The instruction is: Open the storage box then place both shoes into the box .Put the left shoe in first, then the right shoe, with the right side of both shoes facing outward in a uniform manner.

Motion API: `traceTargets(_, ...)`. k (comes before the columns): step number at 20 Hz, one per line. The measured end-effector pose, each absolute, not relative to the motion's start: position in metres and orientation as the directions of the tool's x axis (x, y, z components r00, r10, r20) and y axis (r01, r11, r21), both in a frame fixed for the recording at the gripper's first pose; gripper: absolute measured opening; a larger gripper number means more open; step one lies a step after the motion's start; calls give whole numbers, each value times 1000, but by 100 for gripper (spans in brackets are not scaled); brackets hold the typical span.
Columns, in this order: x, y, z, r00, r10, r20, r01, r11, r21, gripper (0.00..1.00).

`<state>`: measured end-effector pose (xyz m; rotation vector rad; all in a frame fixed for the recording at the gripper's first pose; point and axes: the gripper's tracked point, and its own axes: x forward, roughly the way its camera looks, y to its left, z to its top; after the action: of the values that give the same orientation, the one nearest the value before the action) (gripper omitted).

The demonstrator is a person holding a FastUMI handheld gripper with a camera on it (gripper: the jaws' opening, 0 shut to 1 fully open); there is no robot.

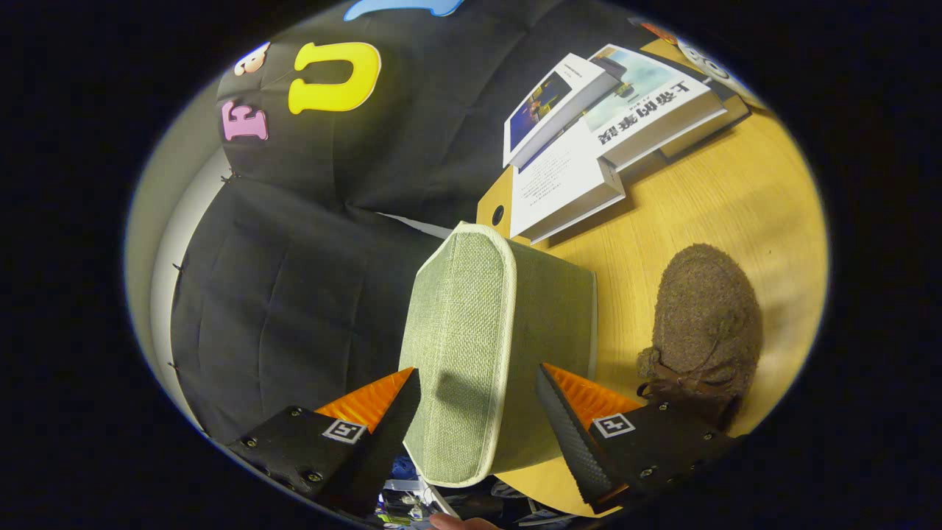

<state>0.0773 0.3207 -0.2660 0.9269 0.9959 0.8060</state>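
One storage box (478,346), one brown shoe (705,324) and three books (596,132) can be counted on the wooden table (751,199). The box is green woven fabric with pale edging, closed, standing at the table's edge between the gripper (478,394) fingers, which are spread apart and not pressing it. The fuzzy shoe lies just beside the box, and black cloth hangs behind.

Storage box (471,346) on desk (743,206), between spread claw (478,397) fingers | shoe (703,331) right of box | books (596,132) beyond both, at desk's far edge
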Motion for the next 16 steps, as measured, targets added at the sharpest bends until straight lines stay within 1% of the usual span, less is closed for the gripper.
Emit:
traceTargets(3, 79, 332, -266, 309, 907, -286, -86, 327, 941, 96)
traceTargets(6, 81, 335, -266, 301, 909, -287, -32, 311, 950, 95)
traceTargets(8, 83, 340, -261, 299, 912, -279, 3, 292, 957, 77)
traceTargets(10, 84, 334, -258, 308, 907, -287, -20, 308, 951, 60)
traceTargets(11, 86, 322, -251, 314, 905, -288, -23, 310, 950, 53)
traceTargets(12, 85, 329, -251, 318, 904, -287, -27, 311, 950, 46)
traceTargets(13, 88, 318, -244, 319, 901, -293, -9, 312, 950, 34)
traceTargets(14, 86, 329, -244, 312, 906, -286, -13, 305, 952, 22)
traceTargets(15, 90, 331, -244, 312, 904, -293, -21, 315, 949, 19)
traceTargets(16, 88, 331, -235, 306, 907, -289, -35, 314, 949, 10)
